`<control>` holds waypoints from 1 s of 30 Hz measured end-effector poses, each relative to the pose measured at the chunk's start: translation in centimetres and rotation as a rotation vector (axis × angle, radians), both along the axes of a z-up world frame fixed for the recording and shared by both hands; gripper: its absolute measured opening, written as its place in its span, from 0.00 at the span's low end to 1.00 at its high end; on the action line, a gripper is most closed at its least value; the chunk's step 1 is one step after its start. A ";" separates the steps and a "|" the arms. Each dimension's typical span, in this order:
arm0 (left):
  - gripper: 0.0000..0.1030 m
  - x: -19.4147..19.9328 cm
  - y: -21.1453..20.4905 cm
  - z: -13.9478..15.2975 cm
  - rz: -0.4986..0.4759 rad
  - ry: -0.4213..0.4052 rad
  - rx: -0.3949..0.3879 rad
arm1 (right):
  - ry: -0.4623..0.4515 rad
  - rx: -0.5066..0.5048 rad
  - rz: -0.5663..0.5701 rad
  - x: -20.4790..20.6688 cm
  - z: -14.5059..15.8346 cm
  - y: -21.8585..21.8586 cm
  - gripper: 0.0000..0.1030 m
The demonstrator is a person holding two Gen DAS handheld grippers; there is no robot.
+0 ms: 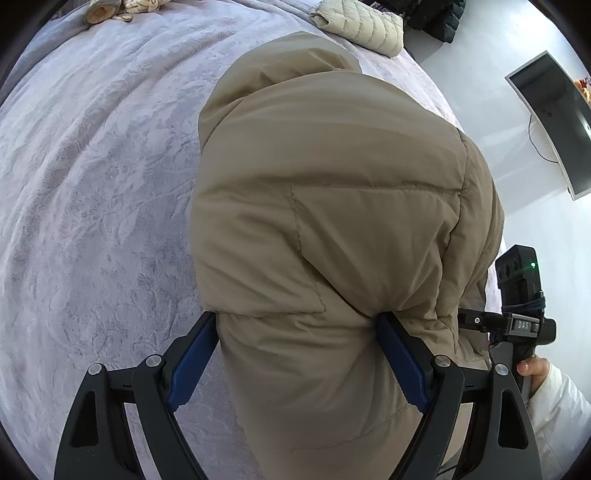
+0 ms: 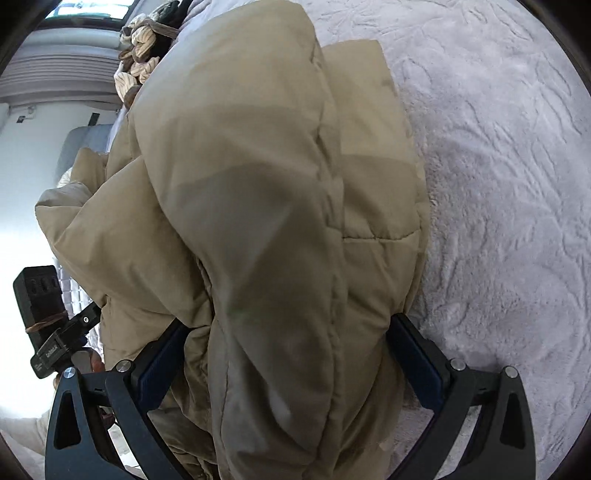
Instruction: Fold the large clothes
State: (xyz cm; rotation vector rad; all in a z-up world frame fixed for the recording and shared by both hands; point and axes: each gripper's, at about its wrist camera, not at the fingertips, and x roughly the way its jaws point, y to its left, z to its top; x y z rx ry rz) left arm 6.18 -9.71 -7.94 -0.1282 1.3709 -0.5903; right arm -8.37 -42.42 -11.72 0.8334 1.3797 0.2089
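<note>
Left wrist — jacket [image 1: 332, 221]; bedspread [image 1: 92, 184] beside

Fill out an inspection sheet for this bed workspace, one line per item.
Surface: lilac plush bedspread, wrinkled.
Job's things: tan puffer coat bunched on the bed, reaching past its edge.
Clutter: cream quilted jacket, dark garment, knitted items along the far edge.
Grippers: left hand-held gripper and right hand-held gripper each wide, coat filling the gap between the fingers; pad pressure unclear.
Cables: one cord below the monitor.
Surroundings: pale floor, white wall unit.
</note>
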 end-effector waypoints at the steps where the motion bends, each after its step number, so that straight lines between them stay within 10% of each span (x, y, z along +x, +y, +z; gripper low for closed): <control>1: 0.85 0.1 0.3 0.0 -0.005 0.002 -0.012 | -0.001 0.004 0.001 0.0 -0.1 0.0 1.00; 12: 0.85 1.2 8.3 -4.9 0.054 0.289 -0.533 | -0.009 0.036 0.012 0.6 -0.9 -0.3 1.00; 30: 1.00 1.2 5.0 -7.2 0.069 0.208 -0.477 | -0.048 0.104 0.026 0.9 -3.2 -0.8 1.00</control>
